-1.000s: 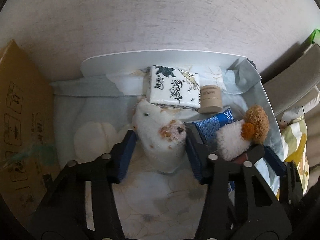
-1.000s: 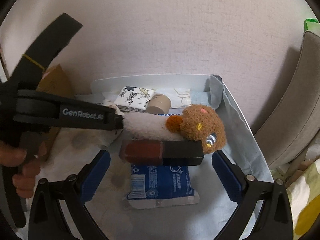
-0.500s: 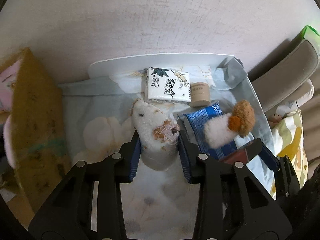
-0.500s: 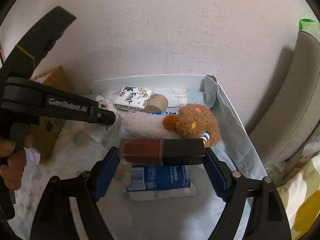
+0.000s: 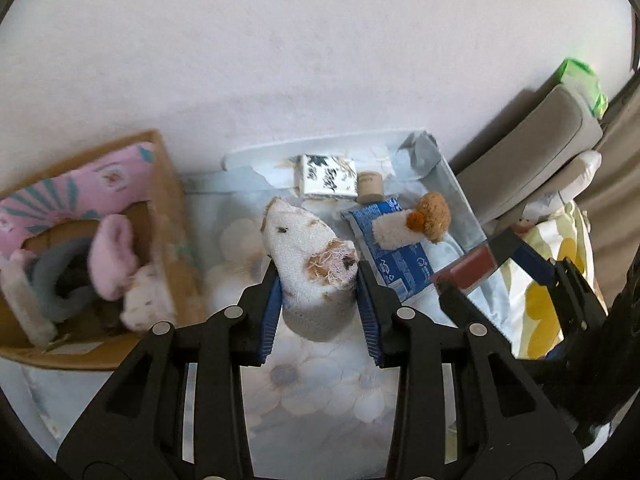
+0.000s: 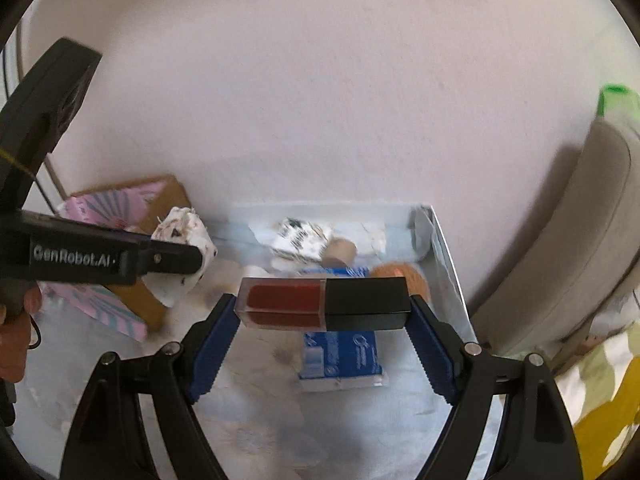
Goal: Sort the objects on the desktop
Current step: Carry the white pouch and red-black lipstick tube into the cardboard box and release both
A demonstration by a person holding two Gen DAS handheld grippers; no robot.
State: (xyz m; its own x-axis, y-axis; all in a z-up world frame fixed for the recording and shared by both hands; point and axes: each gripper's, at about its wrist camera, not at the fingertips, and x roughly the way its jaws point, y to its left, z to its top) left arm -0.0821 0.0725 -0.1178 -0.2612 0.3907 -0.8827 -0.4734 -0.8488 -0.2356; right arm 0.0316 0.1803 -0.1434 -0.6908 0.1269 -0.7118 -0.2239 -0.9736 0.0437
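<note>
My left gripper (image 5: 318,276) is shut on a white plush toy (image 5: 308,248) with brown patches and holds it above the floral cloth; the toy also shows in the right wrist view (image 6: 182,242). My right gripper (image 6: 324,308) is shut on a red lip-gloss tube with a black cap (image 6: 324,303), held crosswise by its ends and lifted off the surface; the tube also shows at the right of the left wrist view (image 5: 478,262). A brown and white plush (image 5: 416,224) lies on a blue packet (image 5: 390,252).
A cardboard box (image 5: 168,200) at the left holds a pink plush (image 5: 114,252) and other soft toys. A tissue pack (image 5: 326,178) and a small tan jar (image 5: 370,188) stand near the back wall. A grey cushion (image 6: 580,248) is at the right.
Both grippers closed on their objects and lifted up and back. The plush toy and the lip-gloss tube rose off the cloth. The cardboard box came into view at the left.
</note>
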